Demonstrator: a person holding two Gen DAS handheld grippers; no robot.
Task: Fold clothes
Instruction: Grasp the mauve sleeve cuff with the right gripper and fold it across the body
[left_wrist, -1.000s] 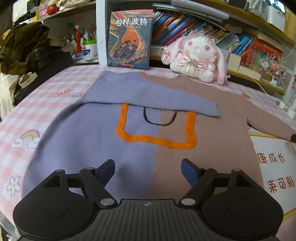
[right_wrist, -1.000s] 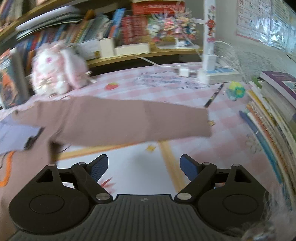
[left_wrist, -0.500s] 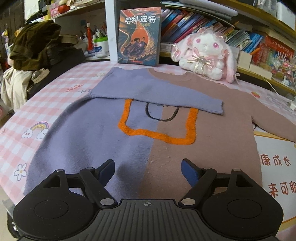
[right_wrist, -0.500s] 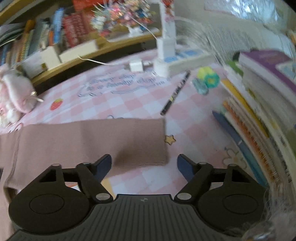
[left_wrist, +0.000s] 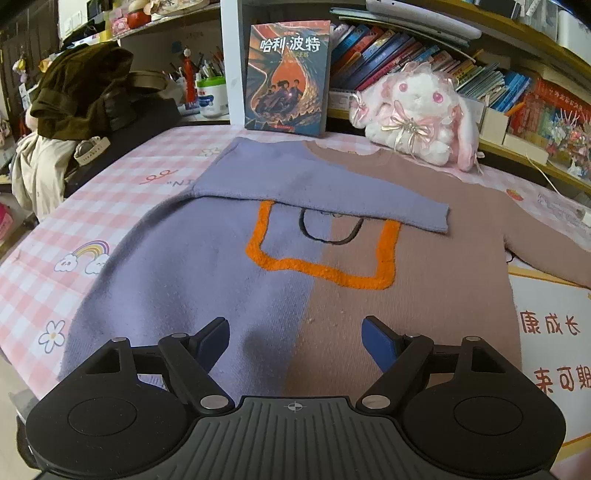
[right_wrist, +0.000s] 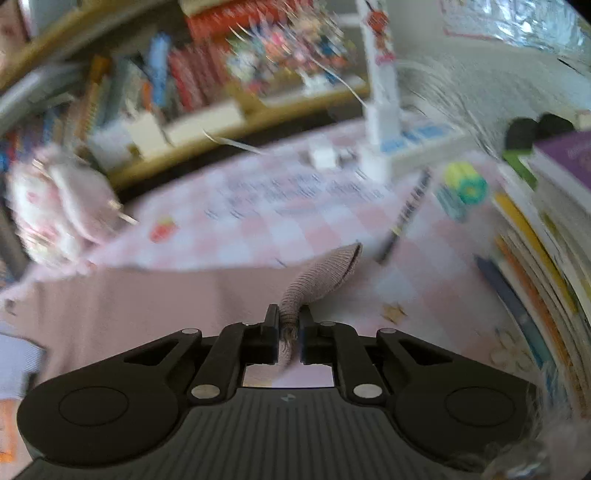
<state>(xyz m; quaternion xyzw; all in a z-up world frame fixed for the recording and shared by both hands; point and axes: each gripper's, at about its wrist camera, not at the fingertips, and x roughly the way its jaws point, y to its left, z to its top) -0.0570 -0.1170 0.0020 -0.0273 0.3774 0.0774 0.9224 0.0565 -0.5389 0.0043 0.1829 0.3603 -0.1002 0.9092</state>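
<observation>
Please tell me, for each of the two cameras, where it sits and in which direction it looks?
Left wrist: sits behind the open left gripper, looking down over the sweater toward the shelf; only the gripper shows.
Right wrist: sits behind the right gripper, shut on the brown sleeve's cuff, facing the table's far corner.
Shared: the sweater and the plush rabbit.

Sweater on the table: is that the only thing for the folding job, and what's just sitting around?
For the job:
sweater
brown sleeve, pinched in the right claw
left claw, open

Just lying about:
plush bunny
standing book
pen
</observation>
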